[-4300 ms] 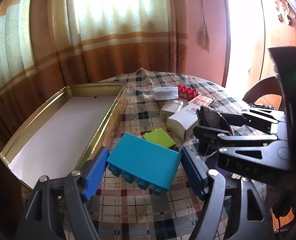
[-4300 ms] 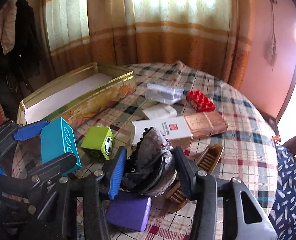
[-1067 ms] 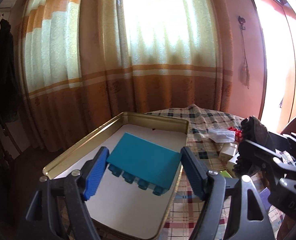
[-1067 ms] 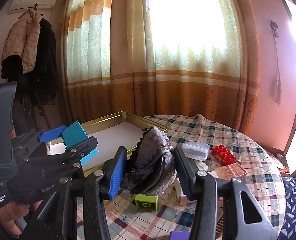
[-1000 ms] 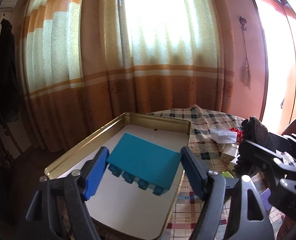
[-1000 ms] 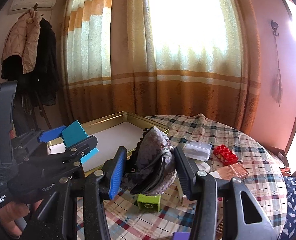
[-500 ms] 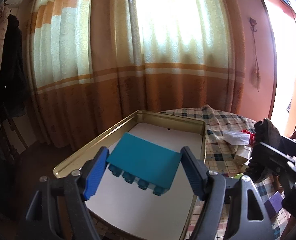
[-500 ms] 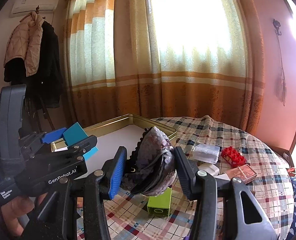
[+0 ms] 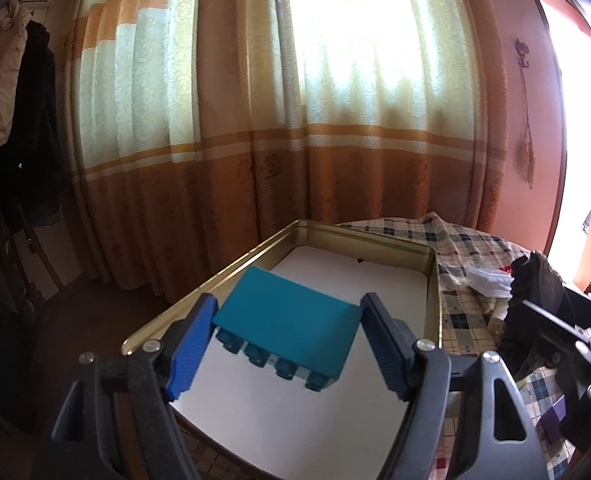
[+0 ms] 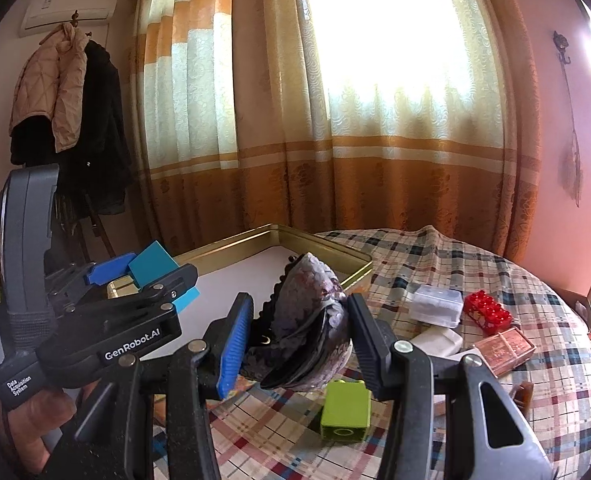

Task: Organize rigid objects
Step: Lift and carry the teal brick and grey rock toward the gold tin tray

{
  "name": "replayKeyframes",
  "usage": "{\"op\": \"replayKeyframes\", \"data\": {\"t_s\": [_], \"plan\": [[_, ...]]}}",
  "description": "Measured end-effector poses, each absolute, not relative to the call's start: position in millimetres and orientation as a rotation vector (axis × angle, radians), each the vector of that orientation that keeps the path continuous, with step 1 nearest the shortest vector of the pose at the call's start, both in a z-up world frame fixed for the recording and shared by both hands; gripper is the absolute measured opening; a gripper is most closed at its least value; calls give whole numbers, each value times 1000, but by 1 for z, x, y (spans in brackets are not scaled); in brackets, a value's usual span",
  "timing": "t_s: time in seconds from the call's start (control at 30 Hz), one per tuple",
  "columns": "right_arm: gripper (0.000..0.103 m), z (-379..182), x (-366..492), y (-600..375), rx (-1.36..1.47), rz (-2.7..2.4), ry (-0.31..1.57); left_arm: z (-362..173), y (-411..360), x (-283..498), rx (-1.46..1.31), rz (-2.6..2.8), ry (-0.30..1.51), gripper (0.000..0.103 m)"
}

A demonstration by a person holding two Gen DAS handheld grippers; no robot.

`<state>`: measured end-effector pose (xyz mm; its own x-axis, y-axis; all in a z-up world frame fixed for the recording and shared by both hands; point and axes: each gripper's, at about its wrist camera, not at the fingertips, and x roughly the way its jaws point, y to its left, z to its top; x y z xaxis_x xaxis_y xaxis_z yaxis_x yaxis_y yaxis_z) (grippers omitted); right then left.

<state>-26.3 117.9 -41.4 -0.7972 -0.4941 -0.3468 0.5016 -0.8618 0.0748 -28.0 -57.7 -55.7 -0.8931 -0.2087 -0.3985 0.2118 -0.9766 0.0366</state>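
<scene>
Seen from the left wrist, the left gripper (image 9: 289,334) pinches a smooth teal plastic building block (image 9: 285,326), studs facing down, between ribbed blue pads above a shallow gold-rimmed metal tin (image 9: 433,276) whose flat white floor lies bare, near the table's left edge. Seen from the right wrist, the right gripper (image 10: 299,338) clamps a crumpled, scaly-textured dark pouch (image 10: 305,320) over the tin's right rim, while on the checked tablecloth (image 10: 435,260) sit a lime-green block (image 10: 345,410), a clear ribbed plastic box (image 10: 435,304), a red studded brick (image 10: 487,312) and a copper-coloured box (image 10: 503,350).
</scene>
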Motion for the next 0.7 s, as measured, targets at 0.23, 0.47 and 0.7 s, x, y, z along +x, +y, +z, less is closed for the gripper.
{"op": "replayKeyframes", "data": {"t_s": [0.23,0.47,0.7], "plan": [[51,-42,-29,109,501,-2546,37,-57,-65,-31,611,-2850,30,74],[51,-43,-34,97,519,-2520,69,-58,-70,-37,633,-2838,31,74],[51,-43,-46,92,566,-2508,48,-58,-81,-45,677,-2811,57,74]]}}
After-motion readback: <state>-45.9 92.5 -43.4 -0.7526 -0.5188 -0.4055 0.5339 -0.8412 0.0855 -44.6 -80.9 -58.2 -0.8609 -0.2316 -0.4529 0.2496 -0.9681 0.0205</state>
